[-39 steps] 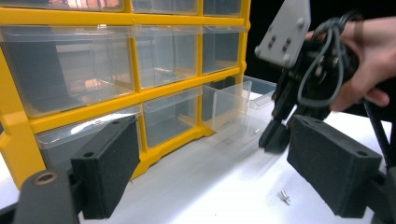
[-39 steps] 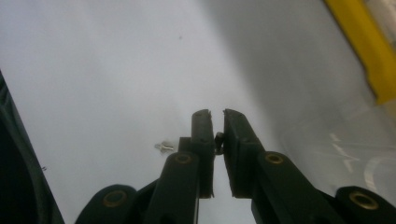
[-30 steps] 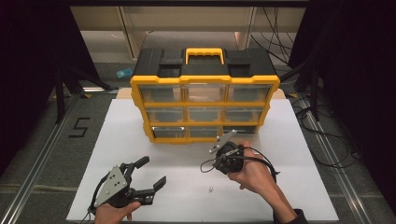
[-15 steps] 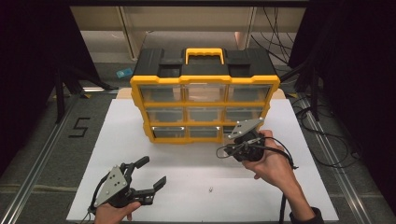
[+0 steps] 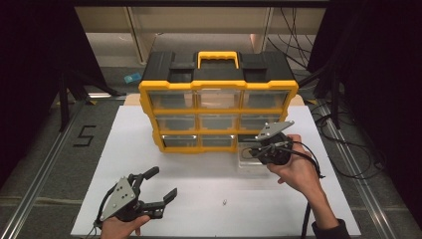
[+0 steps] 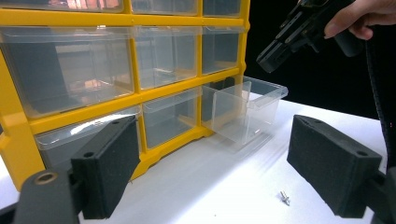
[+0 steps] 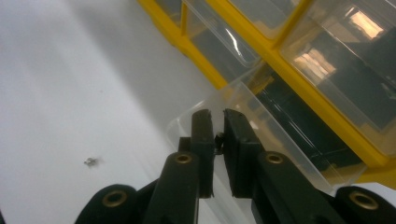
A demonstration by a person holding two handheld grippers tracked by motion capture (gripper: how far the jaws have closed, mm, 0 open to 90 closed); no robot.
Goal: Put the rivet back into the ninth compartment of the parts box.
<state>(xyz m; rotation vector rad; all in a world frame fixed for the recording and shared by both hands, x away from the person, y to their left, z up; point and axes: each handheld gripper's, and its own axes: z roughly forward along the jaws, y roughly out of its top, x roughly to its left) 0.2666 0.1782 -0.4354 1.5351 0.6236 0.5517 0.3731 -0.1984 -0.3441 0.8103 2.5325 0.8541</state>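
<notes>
Hidden or unclear: The right gripper (image 7: 215, 128) is pinching something tiny and dark between its pads; it is too small to identify. The drawer slot behind the pulled-out drawer is sitting in shadow. The left gripper view is cutting off the cabinet's top row.

Cabinet: A yellow and black drawer cabinet (image 5: 219, 102) with a yellow handle (image 5: 218, 58) is standing on the white table (image 5: 149, 149), toward its far edge. It is showing three rows of three clear drawers.

Open drawer: The clear drawer (image 5: 249, 154) (image 6: 243, 109) at the bottom right is sitting pulled out onto the table and looking empty in the left gripper view.

Right gripper: A hand (image 5: 298, 172) is holding the gripper (image 5: 256, 152) over the open drawer's near rim (image 7: 261, 112). Its jaws are standing nearly together, with a thin gap, clamped on the tiny dark item.

Left gripper: The left gripper (image 5: 161, 185) is resting low near the table's front left, held by a hand (image 5: 119, 226). Its jaws are standing wide apart and holding nothing; the foam pads (image 6: 334, 163) are facing the cabinet.

Loose part: A small metal piece, perhaps a screw (image 5: 225, 202) (image 6: 284, 197) (image 7: 91, 162), is lying alone on the table between the two grippers, well apart from both.

Open room: Bare white table is lying in front of the cabinet; the floor beside the left edge is marked with a 5 (image 5: 83, 135).
</notes>
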